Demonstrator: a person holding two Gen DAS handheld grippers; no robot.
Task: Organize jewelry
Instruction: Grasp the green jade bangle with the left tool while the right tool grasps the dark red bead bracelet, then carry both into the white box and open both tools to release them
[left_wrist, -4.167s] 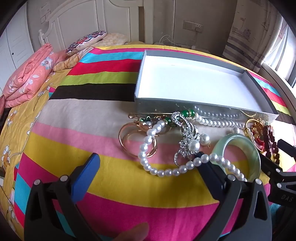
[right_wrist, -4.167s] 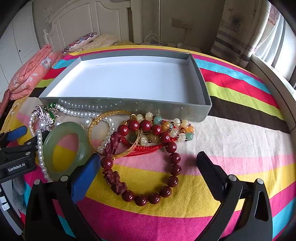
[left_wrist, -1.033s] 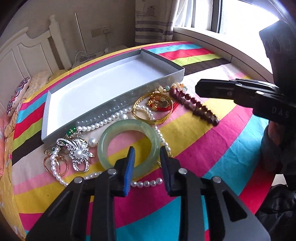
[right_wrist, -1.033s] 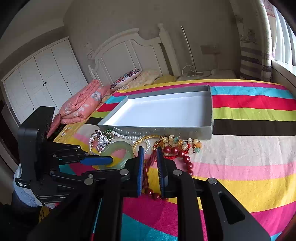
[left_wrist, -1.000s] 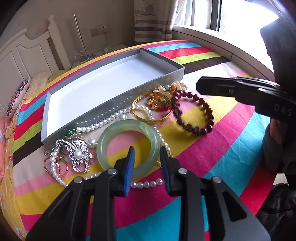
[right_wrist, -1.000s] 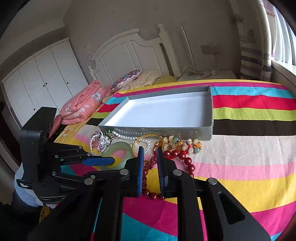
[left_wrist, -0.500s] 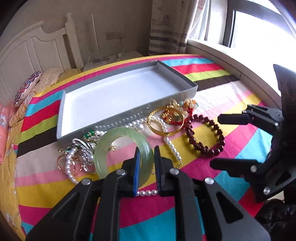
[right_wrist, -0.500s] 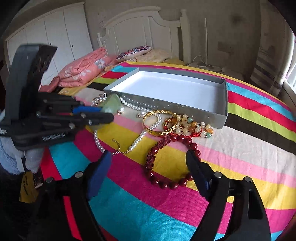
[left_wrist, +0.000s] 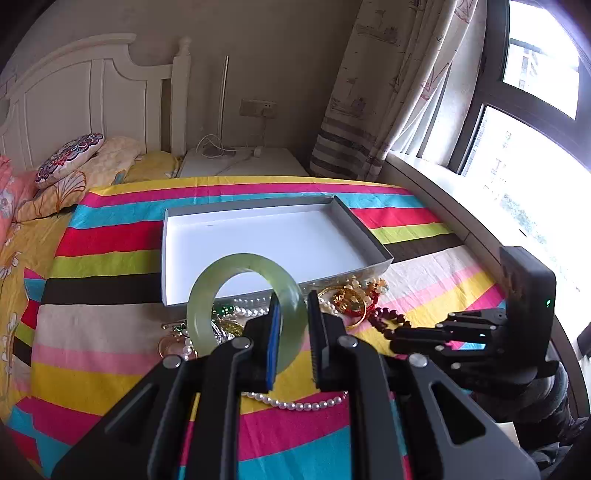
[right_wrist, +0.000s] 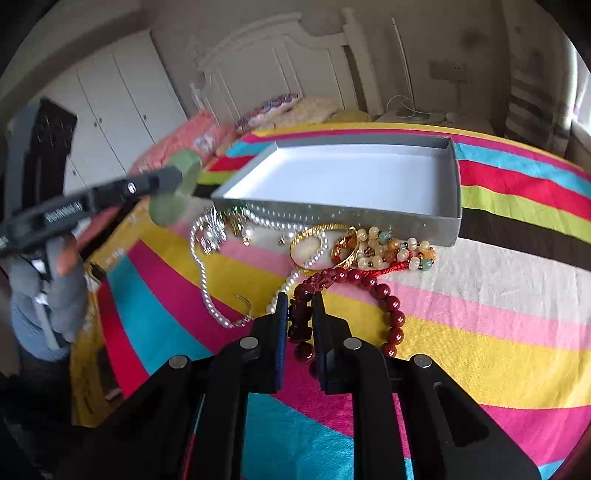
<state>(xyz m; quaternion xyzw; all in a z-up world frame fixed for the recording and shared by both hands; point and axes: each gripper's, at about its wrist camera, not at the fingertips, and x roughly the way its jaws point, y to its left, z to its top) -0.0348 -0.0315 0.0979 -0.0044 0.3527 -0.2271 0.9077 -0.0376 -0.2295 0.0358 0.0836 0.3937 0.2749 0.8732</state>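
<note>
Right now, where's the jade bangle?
Off the bedspread, pinched by its rim in the left gripper: the jade bangle hangs upright above the pearl necklace, in front of the grey box.

a pale green jade bangle (left_wrist: 246, 301) is seen upright at the centre of the left wrist view, raised off the striped cover. dark red beads (right_wrist: 373, 291) are laid in a loop at lower centre of the right wrist view. pearls (right_wrist: 207, 280), gold bangles (right_wrist: 317, 245) and a mixed-bead bracelet (right_wrist: 397, 251) are heaped just below the empty grey box (right_wrist: 332, 218).
</note>
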